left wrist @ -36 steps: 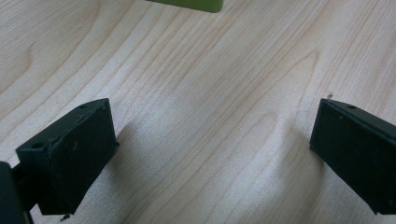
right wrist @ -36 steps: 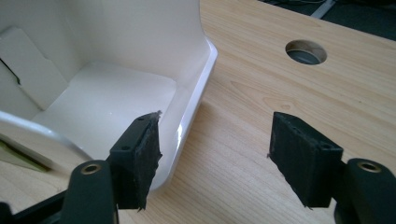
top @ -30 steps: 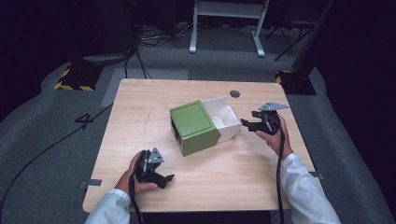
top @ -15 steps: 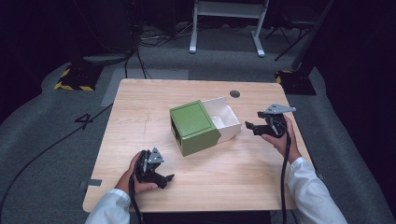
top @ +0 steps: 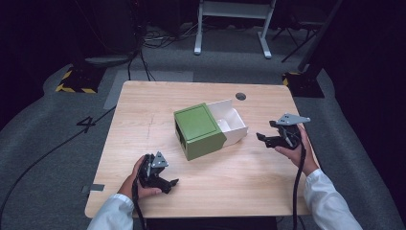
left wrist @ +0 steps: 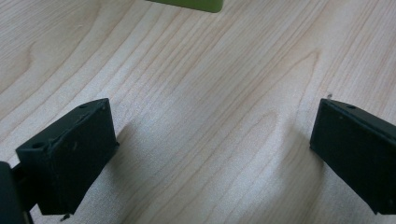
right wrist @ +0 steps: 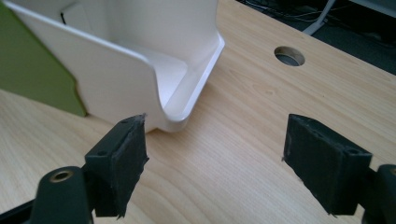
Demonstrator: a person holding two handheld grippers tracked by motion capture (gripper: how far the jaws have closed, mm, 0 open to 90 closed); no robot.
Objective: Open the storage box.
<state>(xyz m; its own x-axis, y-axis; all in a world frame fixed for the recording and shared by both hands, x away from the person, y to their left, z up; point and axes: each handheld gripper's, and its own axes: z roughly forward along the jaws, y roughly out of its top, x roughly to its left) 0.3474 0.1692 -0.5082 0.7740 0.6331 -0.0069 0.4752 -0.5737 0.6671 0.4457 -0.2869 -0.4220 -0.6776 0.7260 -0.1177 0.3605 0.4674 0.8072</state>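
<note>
A green box lies mid-table, and its white drawer is slid partly out toward the right. My right gripper hovers just right of the drawer, apart from it. Its jaws have just been opening and nothing is between them. In the right gripper view the jaws stand wide over bare wood, with the drawer's curved front and the green box ahead at the left. My left gripper rests open near the table's front left. Its jaws frame bare wood, with the box's green edge at the top.
The wooden table has a round cable hole at its back right, seen also as the hole in the right gripper view. Grey floor, cables and a white stand's legs lie beyond the table.
My right gripper has drawn back to the right, away from the drawer's front, and its jaws have spread wider. The left gripper and the box have stayed put.
</note>
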